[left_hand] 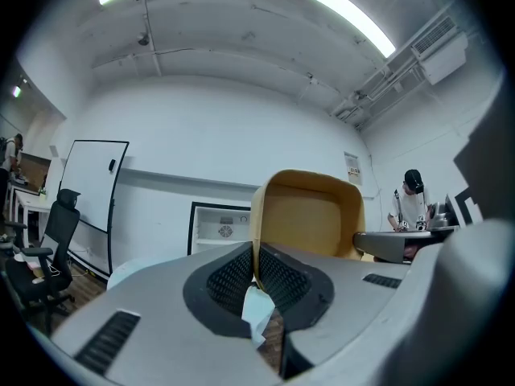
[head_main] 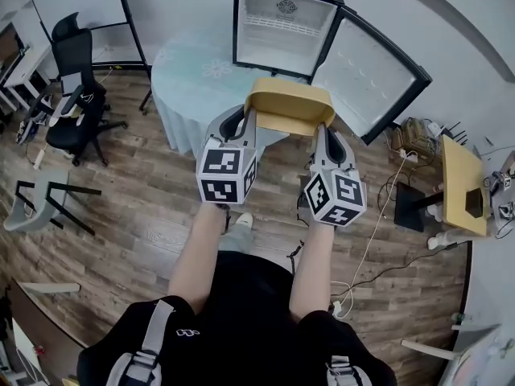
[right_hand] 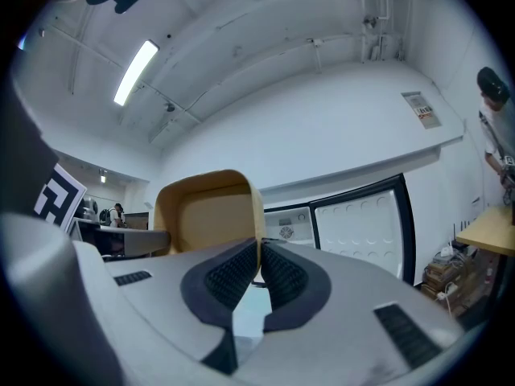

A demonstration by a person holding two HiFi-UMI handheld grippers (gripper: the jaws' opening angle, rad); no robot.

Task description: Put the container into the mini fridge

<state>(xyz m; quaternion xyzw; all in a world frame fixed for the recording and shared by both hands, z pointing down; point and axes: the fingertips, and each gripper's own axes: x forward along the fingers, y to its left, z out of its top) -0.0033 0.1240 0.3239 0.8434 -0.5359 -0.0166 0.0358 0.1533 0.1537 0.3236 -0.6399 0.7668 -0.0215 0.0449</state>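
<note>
Now the yellow container (head_main: 290, 107) hangs in the air between both tongs, above the edge of the pale tabletop (head_main: 189, 83) and just short of the mini fridge (head_main: 282, 30), whose door (head_main: 372, 75) stands wide open. Its long axis runs left to right, across the fridge's mouth. The left gripper (head_main: 246, 119) is clamped on its left end wall and the right gripper (head_main: 323, 132) on its right end wall. Both gripper views show its hollow inside.
</note>
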